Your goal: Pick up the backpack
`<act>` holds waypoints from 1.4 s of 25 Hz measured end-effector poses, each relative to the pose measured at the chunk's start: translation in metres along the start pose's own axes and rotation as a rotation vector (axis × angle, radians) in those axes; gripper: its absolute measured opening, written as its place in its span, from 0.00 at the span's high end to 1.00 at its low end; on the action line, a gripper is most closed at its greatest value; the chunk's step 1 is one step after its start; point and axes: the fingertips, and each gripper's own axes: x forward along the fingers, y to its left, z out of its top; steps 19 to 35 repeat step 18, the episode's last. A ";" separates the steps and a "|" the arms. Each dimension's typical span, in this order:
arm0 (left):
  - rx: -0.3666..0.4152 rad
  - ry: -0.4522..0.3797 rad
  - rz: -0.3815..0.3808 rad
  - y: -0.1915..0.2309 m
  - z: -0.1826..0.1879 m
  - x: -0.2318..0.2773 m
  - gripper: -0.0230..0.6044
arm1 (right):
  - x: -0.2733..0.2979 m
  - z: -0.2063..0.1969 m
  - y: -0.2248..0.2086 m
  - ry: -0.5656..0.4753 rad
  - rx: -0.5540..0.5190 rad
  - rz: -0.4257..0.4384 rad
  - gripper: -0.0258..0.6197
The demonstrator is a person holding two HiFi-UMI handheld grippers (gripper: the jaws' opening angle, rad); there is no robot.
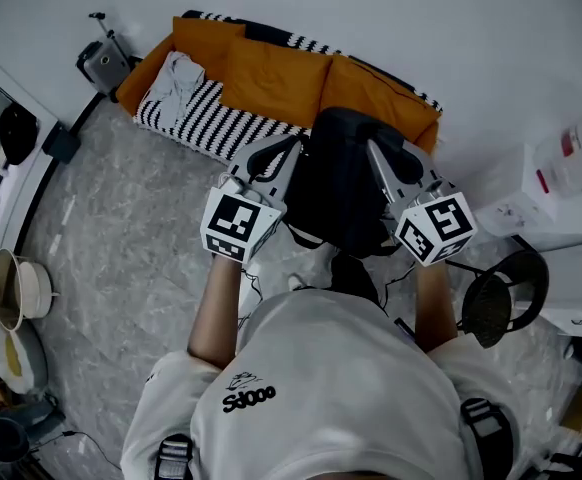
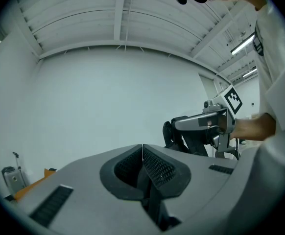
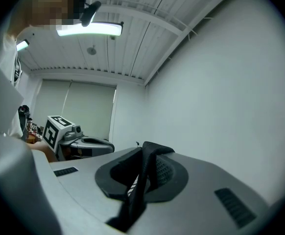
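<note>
The black backpack hangs off the floor in front of the person, between the two grippers. My left gripper is at its left side and my right gripper at its right side. In the right gripper view the pads are shut on a black strap that runs down between them. In the left gripper view the jaws are closed, with a dark strap hanging below the pads. That view also shows part of the backpack under the other gripper's jaws.
A low couch with orange cushions and a striped cover stands against the wall behind the backpack. White boxes and a round black object are at the right. Pots sit at the left edge. The floor is grey marble.
</note>
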 end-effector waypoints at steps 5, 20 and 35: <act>0.003 -0.005 -0.004 0.002 -0.001 -0.003 0.93 | 0.000 0.000 0.004 0.002 -0.011 -0.005 0.88; 0.017 -0.027 -0.044 -0.009 0.014 0.008 0.93 | -0.009 0.006 0.002 0.013 -0.028 -0.019 0.88; 0.017 -0.027 -0.044 -0.009 0.014 0.008 0.93 | -0.009 0.006 0.002 0.013 -0.028 -0.019 0.88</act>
